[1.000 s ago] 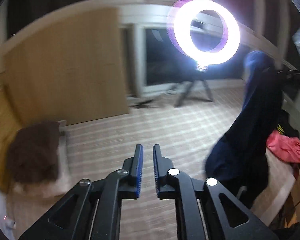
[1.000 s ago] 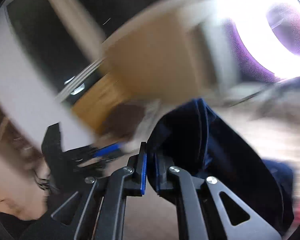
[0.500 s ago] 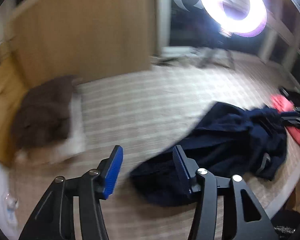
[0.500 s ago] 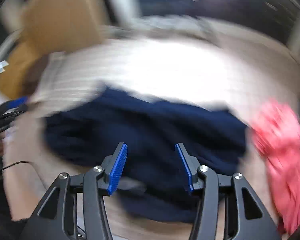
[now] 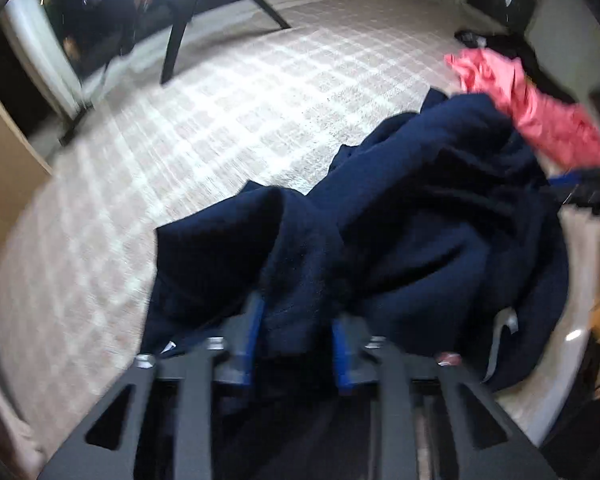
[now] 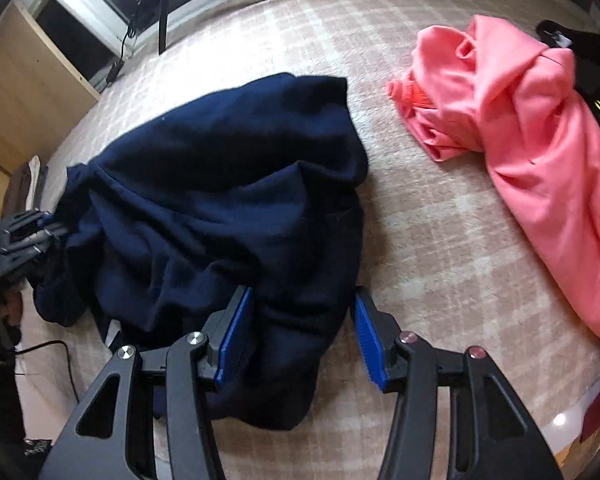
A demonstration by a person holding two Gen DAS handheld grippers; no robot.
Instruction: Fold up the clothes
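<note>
The left gripper (image 5: pixel 296 332) is pushing into a crumpled navy blue fleece garment (image 6: pixel 228 200) lying on the pale checked bed cover (image 6: pixel 420 240); its fingers are parted with cloth bunched between them. The right gripper (image 6: pixel 304 336) is straddling the garment's near edge, its fingers spread wide and gripping nothing. A crumpled pink garment (image 6: pixel 520 120) is lying apart, toward the bed's right edge.

The right tongs (image 6: pixel 304 336) stand wide apart over the near edge of a crumpled navy garment (image 6: pixel 220 200), dark cloth between the blue pads (image 6: pixel 236 336). The garment lies on a pale checked bedcover (image 6: pixel 420 240). A pink garment (image 6: pixel 532 136) lies well apart. The left tongs (image 6: pixel 40 232) touch the navy cloth's far edge.
</note>
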